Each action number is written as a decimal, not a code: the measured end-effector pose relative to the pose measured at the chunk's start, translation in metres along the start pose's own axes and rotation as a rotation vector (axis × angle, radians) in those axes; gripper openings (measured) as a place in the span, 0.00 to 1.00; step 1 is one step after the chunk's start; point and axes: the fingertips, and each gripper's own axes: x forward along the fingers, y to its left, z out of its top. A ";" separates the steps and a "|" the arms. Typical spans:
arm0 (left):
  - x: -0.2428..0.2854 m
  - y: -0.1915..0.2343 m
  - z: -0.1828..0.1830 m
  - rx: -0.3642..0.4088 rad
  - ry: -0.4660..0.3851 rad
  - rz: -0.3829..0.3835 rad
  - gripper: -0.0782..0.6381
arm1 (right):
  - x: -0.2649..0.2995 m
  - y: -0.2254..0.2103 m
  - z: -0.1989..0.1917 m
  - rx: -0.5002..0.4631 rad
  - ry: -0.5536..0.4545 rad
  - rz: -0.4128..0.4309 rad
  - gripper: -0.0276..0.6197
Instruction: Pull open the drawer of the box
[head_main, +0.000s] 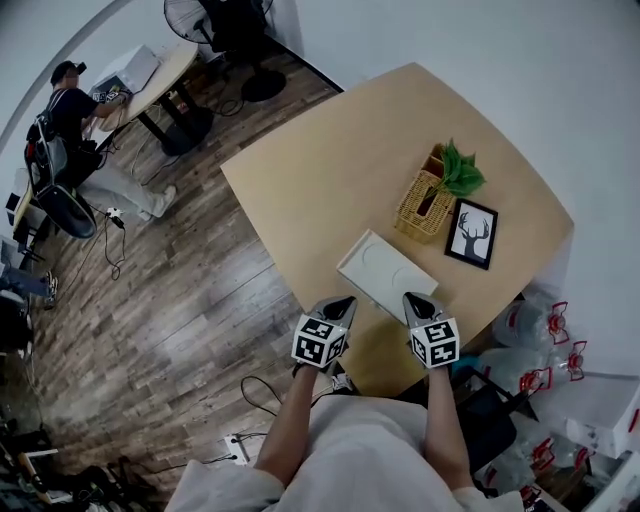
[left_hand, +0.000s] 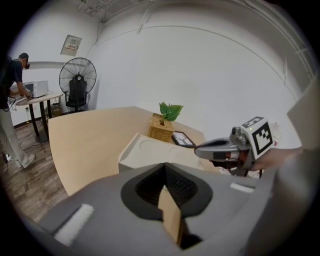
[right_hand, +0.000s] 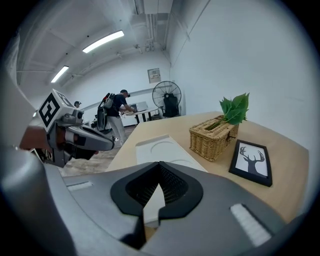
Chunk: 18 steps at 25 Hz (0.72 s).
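A flat white box (head_main: 385, 272) with two round recesses in its lid lies on the tan table (head_main: 330, 180) near its front edge. I cannot make out its drawer front, and the box looks closed. My left gripper (head_main: 339, 303) hangs just off the box's near left corner, its jaws together and empty. My right gripper (head_main: 417, 300) is at the near right corner, also shut on nothing. In the left gripper view the box (left_hand: 150, 150) sits just beyond my left gripper (left_hand: 165, 166). The right gripper view shows the box (right_hand: 162, 149) ahead of my right gripper (right_hand: 160, 164).
Behind the box stand a wicker basket (head_main: 424, 205) with a green plant (head_main: 460, 172) and a framed deer picture (head_main: 471, 234). Water jugs (head_main: 530, 330) sit on the floor at the right. A person (head_main: 70, 110) works at a far desk, near a fan (left_hand: 77, 80).
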 end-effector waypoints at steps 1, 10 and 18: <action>0.003 0.001 -0.005 -0.001 0.007 0.000 0.18 | 0.004 0.000 -0.004 -0.021 0.021 0.010 0.05; 0.039 0.004 -0.036 0.014 0.061 0.006 0.18 | 0.042 -0.009 -0.012 -0.217 0.141 0.083 0.05; 0.053 0.004 -0.052 0.019 0.074 0.018 0.18 | 0.056 -0.007 -0.026 -0.341 0.269 0.110 0.05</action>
